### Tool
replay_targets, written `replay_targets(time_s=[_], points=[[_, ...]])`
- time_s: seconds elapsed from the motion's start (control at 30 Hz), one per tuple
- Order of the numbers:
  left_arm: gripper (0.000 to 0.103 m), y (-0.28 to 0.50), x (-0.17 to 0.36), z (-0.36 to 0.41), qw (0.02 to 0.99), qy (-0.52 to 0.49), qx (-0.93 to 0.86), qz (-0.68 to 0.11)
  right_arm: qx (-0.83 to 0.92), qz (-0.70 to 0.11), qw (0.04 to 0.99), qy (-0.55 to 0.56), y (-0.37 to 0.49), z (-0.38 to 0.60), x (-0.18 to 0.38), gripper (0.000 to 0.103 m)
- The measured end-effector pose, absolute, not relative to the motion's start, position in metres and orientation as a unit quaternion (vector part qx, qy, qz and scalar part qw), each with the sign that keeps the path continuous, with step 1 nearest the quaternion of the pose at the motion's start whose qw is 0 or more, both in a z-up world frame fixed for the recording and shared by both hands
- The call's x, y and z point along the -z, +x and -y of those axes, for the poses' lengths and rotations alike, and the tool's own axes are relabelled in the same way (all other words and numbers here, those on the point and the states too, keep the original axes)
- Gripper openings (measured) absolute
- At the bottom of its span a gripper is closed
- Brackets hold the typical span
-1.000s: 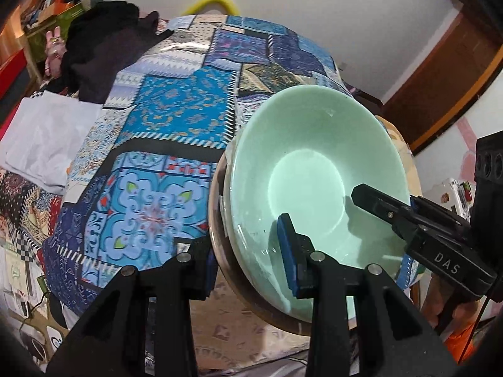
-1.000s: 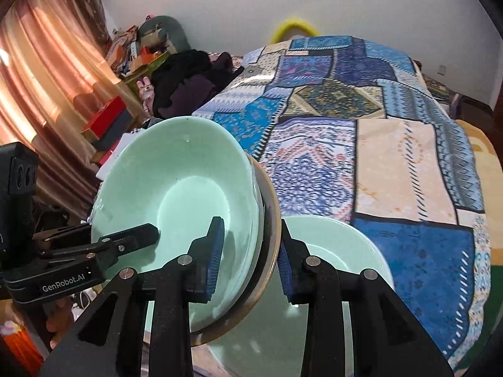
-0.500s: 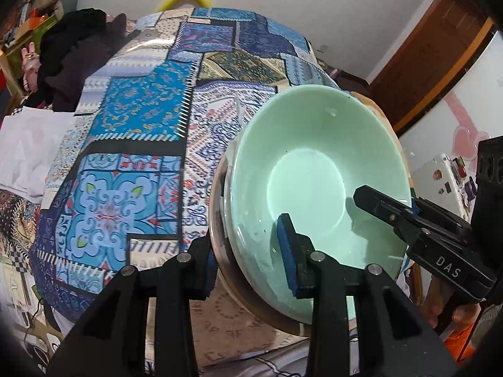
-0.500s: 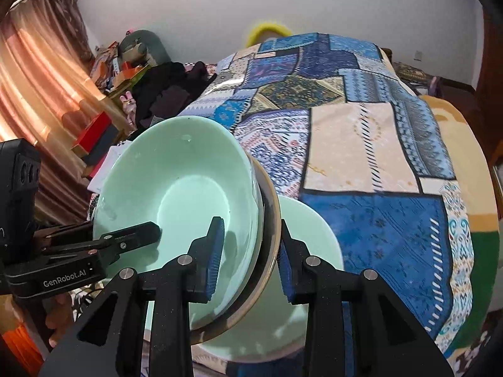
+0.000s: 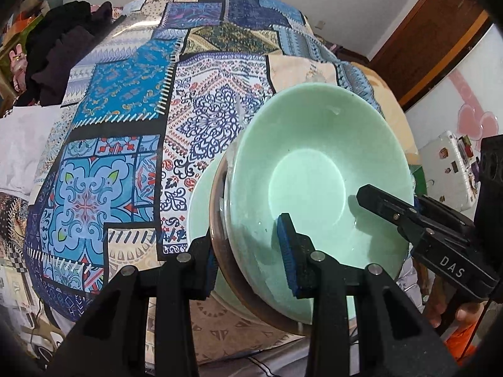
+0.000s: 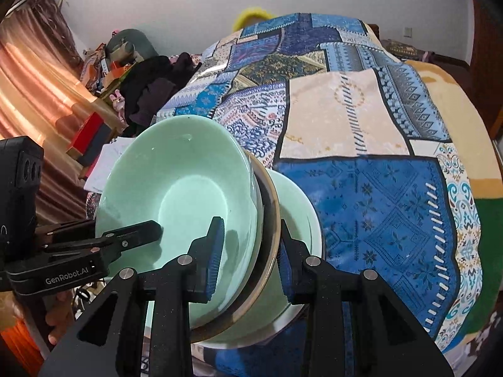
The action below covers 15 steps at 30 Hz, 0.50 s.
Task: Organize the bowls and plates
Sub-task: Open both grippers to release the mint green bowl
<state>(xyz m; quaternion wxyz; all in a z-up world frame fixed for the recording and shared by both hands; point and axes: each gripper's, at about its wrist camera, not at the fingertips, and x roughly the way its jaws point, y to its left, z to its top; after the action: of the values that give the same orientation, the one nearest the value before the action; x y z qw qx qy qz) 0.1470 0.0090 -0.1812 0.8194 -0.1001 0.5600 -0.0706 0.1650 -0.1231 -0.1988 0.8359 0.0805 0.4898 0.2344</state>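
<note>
Pads of the left hand-held gripper (image 5: 248,257) clamp the near rim of a stack: a mint-green bowl (image 5: 314,188) nested in a brown-rimmed plate (image 5: 217,220), one pad inside the bowl, the other behind the plate. The right hand-held gripper (image 6: 248,251) grips the same stack at another part of the rim, its left pad inside the bowl (image 6: 188,207) and its right pad behind the brown-rimmed plate (image 6: 272,220). Both are clenched on the stack, which tilts steeply, its opening facing the cameras.

Behind and below it sits a second pale green plate (image 6: 301,213) near the edge of the bed, on the patchwork bedspread (image 6: 377,144). Whether the stack already touches it I cannot tell.

The step seems to be seating the held stack on that plate. To do it well, level the stack first, both grippers turning together so the bowl does not slide out of the plate. Centre it over the green plate, lower gently since the bed is soft and ceramic chips, and loosen one grip only once the weight rests.
</note>
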Motion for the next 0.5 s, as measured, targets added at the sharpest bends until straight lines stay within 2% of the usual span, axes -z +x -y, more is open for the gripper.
replay_targets(time_s=[0.5], points=[[0.035, 0.151, 0.2, -0.012, 0.814, -0.096, 0.081, -0.567, -0.236, -0.488, 0.838, 0.064, 0.162, 0.123, 0.206, 0.031]])
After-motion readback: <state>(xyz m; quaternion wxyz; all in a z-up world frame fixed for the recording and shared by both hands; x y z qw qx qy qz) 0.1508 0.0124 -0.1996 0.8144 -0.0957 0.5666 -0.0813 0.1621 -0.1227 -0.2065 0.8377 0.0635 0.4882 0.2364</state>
